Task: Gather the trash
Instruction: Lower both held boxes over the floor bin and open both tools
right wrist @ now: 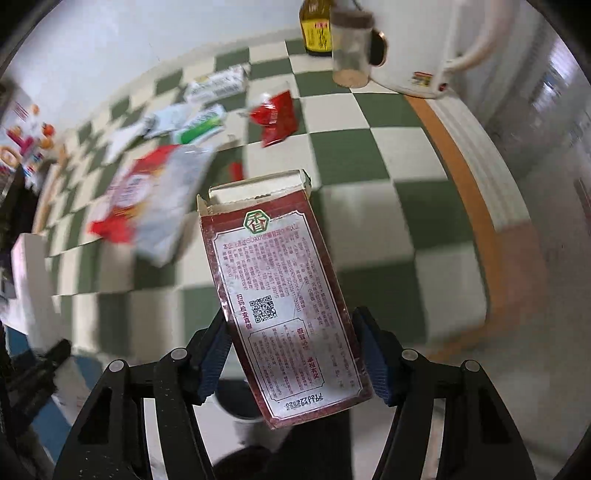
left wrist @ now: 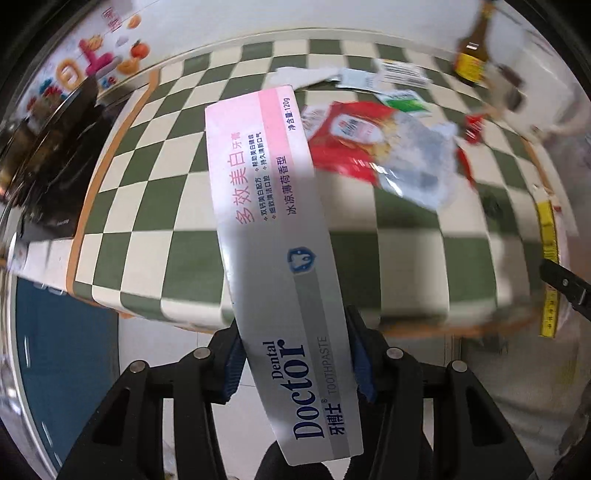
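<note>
Where the checked desk [left wrist: 155,206] fills both views, its green and cream squares carry a loose scatter of wrappers towards the far side. Largest among them is a red and clear bag [left wrist: 384,147], lying flat, with a small red packet [right wrist: 275,116] and a green and white wrapper [right wrist: 201,127] further back. A dark bottle [right wrist: 316,31] and a jar [right wrist: 351,51] stand by the wall.

The left tongs [left wrist: 295,365] grip a long toothpaste box [left wrist: 273,229] near its printed end, blue pads pressed to both long edges, the box held above the desk edge.

The right tongs [right wrist: 291,358] hold a dark red carton [right wrist: 284,295] with its top flap torn open; the left pad seems to touch, though at the right pad contact is hard to judge.
</note>
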`<action>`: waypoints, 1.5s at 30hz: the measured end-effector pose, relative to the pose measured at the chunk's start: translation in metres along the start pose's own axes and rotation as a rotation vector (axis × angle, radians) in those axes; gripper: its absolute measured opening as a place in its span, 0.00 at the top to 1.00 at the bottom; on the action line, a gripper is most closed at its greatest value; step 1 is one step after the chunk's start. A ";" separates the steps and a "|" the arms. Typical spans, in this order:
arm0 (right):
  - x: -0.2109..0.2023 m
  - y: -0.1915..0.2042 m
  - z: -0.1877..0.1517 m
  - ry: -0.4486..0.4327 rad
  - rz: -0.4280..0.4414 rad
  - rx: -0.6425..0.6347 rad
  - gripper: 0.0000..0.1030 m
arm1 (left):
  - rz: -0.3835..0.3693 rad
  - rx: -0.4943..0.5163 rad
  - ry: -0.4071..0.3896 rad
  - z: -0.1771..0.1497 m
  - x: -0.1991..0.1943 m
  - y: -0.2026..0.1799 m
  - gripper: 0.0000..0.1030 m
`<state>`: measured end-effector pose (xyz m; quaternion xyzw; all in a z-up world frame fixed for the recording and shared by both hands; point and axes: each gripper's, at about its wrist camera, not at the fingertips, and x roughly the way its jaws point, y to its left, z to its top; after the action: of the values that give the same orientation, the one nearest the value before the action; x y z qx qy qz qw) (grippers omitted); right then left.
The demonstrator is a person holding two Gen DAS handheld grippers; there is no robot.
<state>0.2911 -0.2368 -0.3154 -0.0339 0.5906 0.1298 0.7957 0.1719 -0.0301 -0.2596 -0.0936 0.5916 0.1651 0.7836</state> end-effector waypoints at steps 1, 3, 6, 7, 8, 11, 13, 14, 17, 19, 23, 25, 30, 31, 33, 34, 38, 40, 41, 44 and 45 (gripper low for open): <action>-0.009 0.001 -0.012 -0.013 0.005 0.016 0.35 | -0.019 0.014 -0.001 -0.005 0.008 0.013 0.56; -0.027 0.011 -0.050 -0.030 0.022 0.060 0.36 | -0.058 0.050 0.012 -0.018 0.022 0.024 0.56; -0.028 0.034 -0.114 -0.011 0.041 0.129 0.36 | -0.100 0.081 0.095 -0.057 0.045 0.038 0.56; -0.021 0.039 -0.134 0.012 0.044 0.144 0.36 | -0.124 0.089 0.151 -0.078 0.061 0.044 0.56; -0.013 0.044 -0.157 0.042 0.043 0.151 0.36 | -0.135 0.090 0.184 -0.088 0.071 0.047 0.56; 0.025 0.056 -0.214 0.140 0.027 0.144 0.36 | -0.193 0.082 0.331 -0.133 0.127 0.053 0.56; 0.061 0.060 -0.250 0.215 0.017 0.141 0.36 | -0.231 0.046 0.423 -0.157 0.175 0.056 0.56; 0.079 0.061 -0.265 0.244 0.015 0.144 0.36 | -0.250 0.035 0.461 -0.165 0.197 0.056 0.56; 0.140 0.061 -0.301 0.321 0.011 0.145 0.36 | -0.279 -0.010 0.547 -0.186 0.274 0.056 0.56; 0.185 0.059 -0.321 0.358 0.015 0.155 0.36 | -0.298 -0.019 0.577 -0.193 0.319 0.053 0.56; 0.278 0.054 -0.340 0.403 0.042 0.169 0.36 | -0.299 -0.031 0.631 -0.203 0.417 0.044 0.55; 0.323 0.052 -0.350 0.423 0.058 0.183 0.36 | -0.320 -0.029 0.666 -0.206 0.457 0.038 0.54; 0.413 0.060 -0.366 0.508 0.112 0.208 0.36 | -0.284 -0.026 0.648 -0.206 0.507 0.037 0.14; 0.422 0.061 -0.369 0.517 0.119 0.215 0.35 | -0.277 -0.027 0.639 -0.206 0.508 0.038 0.09; 0.440 0.063 -0.374 0.537 0.153 0.217 0.34 | -0.224 -0.025 0.575 -0.208 0.505 0.043 0.04; 0.448 0.064 -0.376 0.545 0.157 0.209 0.24 | -0.194 -0.017 0.549 -0.211 0.501 0.057 0.04; 0.442 0.070 -0.377 0.501 0.097 0.166 0.01 | -0.081 0.000 0.471 -0.217 0.483 0.072 0.04; 0.438 0.064 -0.372 0.476 0.062 0.141 0.01 | -0.043 -0.008 0.434 -0.221 0.468 0.074 0.04; 0.431 0.066 -0.372 0.463 0.037 0.125 0.01 | -0.033 -0.010 0.412 -0.224 0.459 0.078 0.03; 0.411 0.072 -0.366 0.445 0.000 0.082 0.00 | -0.003 -0.005 0.387 -0.234 0.437 0.081 0.04; 0.401 0.076 -0.366 0.434 -0.018 0.063 0.00 | 0.006 -0.005 0.384 -0.238 0.429 0.082 0.04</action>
<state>0.0394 -0.1726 -0.7977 -0.0414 0.7516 0.0941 0.6515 0.0335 0.0281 -0.7342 -0.1232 0.7300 0.1481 0.6557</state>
